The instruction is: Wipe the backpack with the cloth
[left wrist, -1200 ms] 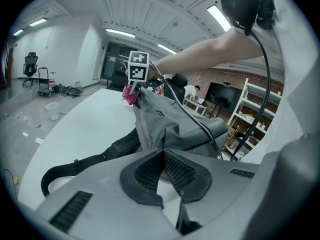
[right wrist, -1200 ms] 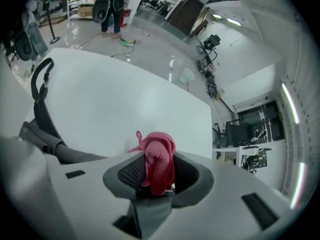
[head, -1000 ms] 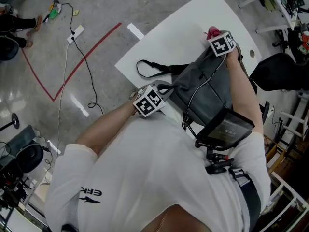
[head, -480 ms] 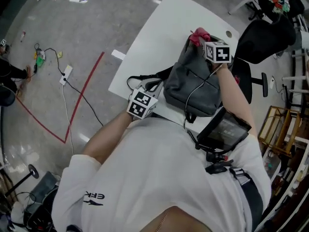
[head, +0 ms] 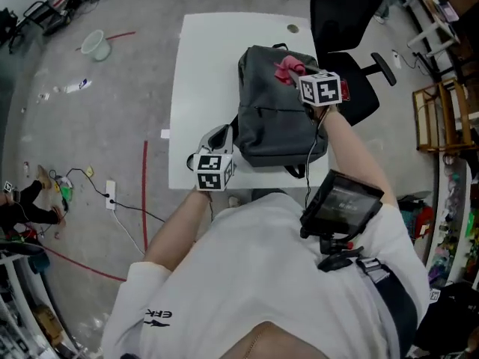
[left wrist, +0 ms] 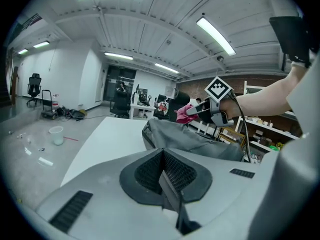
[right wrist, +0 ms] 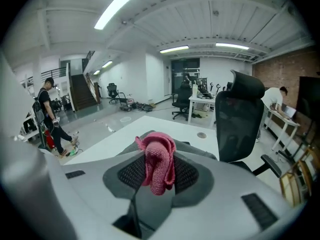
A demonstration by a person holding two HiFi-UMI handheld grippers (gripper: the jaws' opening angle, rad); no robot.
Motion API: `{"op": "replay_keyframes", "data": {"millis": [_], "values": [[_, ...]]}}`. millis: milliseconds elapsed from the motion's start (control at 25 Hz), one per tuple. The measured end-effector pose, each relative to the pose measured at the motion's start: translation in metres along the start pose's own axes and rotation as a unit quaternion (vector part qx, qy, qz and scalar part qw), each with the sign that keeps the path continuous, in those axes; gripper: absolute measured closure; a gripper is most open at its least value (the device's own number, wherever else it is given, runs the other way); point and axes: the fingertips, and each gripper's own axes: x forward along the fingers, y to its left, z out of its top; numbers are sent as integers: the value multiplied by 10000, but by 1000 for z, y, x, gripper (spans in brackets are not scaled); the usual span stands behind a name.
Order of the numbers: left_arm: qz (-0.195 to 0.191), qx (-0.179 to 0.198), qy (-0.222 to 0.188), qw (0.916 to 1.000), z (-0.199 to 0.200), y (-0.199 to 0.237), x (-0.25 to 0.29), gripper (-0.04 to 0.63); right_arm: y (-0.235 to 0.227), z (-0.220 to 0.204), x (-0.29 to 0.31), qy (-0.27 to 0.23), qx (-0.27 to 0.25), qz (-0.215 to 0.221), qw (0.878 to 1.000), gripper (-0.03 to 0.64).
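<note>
On white table [head: 196,73], our right gripper [head: 296,73] clamps pink cloth [head: 284,70] atop grey backpack [head: 273,122]; our left gripper [head: 218,139] jaws closed, empty.

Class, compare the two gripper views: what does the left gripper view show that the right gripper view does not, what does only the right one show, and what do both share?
Only the left gripper view: the right gripper seen from outside, the forearm behind it, and a pale bucket on the floor.
Only the right gripper view: a black office chair and a person standing at far left.
Both: the pink knitted cloth clamped in the right gripper, the grey fabric backpack and the white table.
</note>
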Motion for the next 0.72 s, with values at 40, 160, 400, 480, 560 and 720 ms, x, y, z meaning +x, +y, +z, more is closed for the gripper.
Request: {"op": "replay_keyframes", "data": {"millis": [40,160,400,480,560,720], "values": [[-34,27,-3,10000,2,-3,4,592,-5,-3,-3,9,23,-32,10000,488],[-107,115,46,9999,7,-10,17,592,-18,-5,-7,-6,93,-92,9999,488],[-208,295,186,9992,15,-24,42,592,-43,15,8,-14,17,14,10000,488],[-192,323,228,9990,18,-26,50,592,-49,27,23,6,-67,103,9999,488],[-172,322,276,9990,20,-27,58,592,-56,38,42,48,-122,194,9997,488],[-96,281,417,9987,19,-32,77,592,-73,52,84,146,-199,324,9992,488]]}}
